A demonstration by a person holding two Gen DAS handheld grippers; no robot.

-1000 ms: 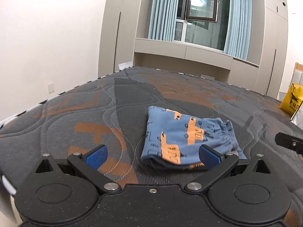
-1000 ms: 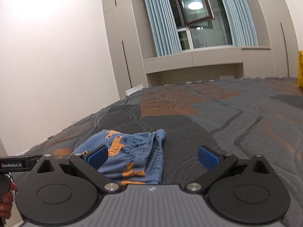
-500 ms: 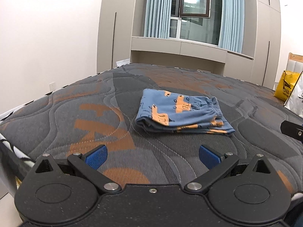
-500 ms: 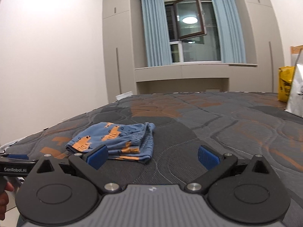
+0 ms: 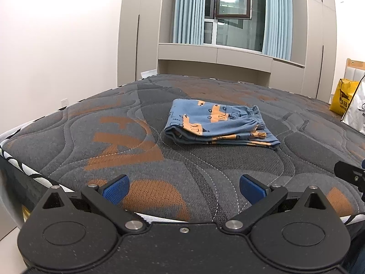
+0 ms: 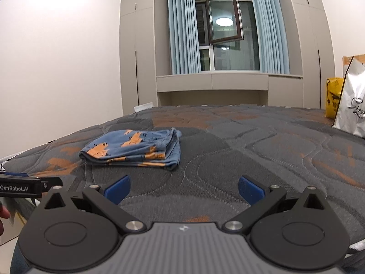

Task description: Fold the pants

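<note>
Quilted mattress point(image 5: 127, 141): folded pants point(image 5: 216, 124) lie far of both wide-open empty tongs, left gripper point(image 5: 183, 188) nearer, right gripper point(image 6: 183, 189) alongside.

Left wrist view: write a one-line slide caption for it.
Folded blue pants with orange print lie on the quilted mattress, beyond the open, empty left gripper.

Folded pants point(image 5: 216, 123) lie on mattress point(image 5: 114, 141), left tongs point(image 5: 183, 188) spread empty.
</note>
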